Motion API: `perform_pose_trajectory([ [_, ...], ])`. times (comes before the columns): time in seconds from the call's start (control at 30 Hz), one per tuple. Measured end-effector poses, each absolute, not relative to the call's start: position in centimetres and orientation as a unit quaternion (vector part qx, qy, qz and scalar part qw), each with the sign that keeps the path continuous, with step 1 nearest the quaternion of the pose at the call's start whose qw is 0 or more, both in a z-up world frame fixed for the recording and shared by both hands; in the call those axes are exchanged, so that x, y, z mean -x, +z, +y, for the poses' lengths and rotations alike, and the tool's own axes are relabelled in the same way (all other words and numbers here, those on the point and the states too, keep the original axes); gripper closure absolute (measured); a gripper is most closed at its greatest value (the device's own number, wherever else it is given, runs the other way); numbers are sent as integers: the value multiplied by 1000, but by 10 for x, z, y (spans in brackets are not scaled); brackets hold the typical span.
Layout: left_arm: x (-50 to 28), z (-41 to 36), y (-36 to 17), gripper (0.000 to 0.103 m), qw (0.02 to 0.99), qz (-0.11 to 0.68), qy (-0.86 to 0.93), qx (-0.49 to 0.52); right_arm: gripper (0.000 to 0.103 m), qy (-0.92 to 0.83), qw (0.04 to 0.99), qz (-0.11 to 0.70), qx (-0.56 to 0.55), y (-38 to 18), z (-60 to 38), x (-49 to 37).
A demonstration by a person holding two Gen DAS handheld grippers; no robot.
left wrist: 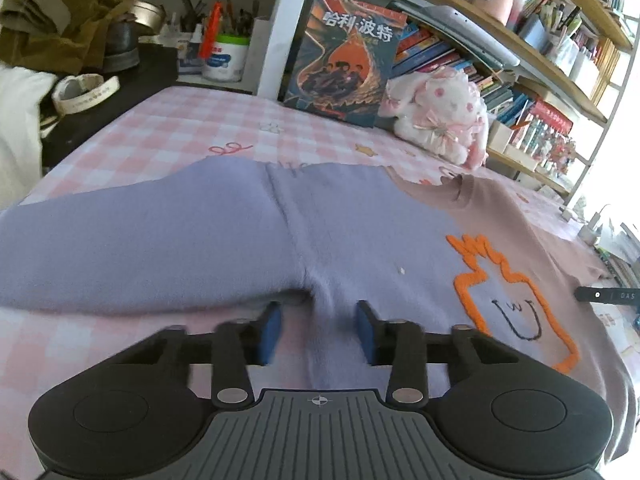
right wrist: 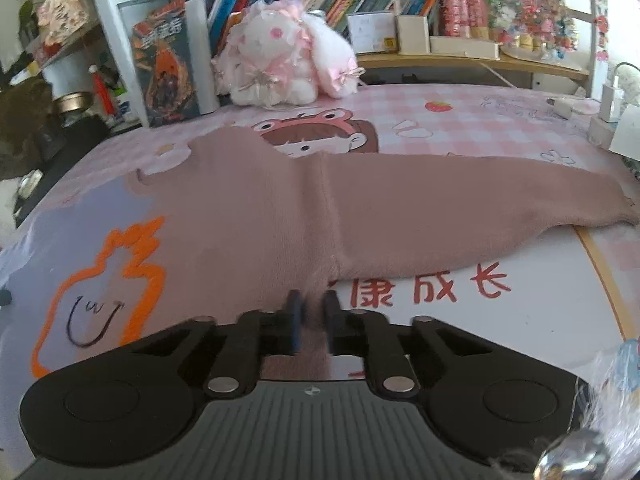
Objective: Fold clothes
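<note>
Left tongs straddle our sweater, jaws apart; right tongs pinch its pink armpit. Sweater lies flat before the plush rabbit. Uneven grips could skew our fold.

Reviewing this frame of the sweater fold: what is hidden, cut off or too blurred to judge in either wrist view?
- Sweater hem, both views: hidden below each gripper's body.
- Left gripper, left wrist view: blurred pads stand apart around the lilac fabric; contact is unclear.
- Right gripper, right wrist view: motion blur where its pads pinch the pink underarm fabric.
- Lilac sleeve, left wrist view: cuff cut off by the left edge.
- Person: no hand in either view.
</note>
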State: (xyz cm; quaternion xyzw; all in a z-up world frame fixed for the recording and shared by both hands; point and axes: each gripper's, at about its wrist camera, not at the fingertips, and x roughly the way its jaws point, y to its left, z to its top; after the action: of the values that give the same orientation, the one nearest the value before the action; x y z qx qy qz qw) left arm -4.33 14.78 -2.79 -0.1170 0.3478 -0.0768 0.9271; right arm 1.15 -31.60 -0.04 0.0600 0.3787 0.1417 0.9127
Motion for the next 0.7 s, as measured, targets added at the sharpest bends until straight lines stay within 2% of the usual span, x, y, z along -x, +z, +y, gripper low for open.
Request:
perform_pose_trajectory([
  [0.3,-32,126,-27,95,932,346,-95,56,96,110,922,360,-88,-7,-323,-42],
  [0.7,-110,112,-35,94,935,340,-85,55,96,71,929,350,-97,-10,-328,-89],
])
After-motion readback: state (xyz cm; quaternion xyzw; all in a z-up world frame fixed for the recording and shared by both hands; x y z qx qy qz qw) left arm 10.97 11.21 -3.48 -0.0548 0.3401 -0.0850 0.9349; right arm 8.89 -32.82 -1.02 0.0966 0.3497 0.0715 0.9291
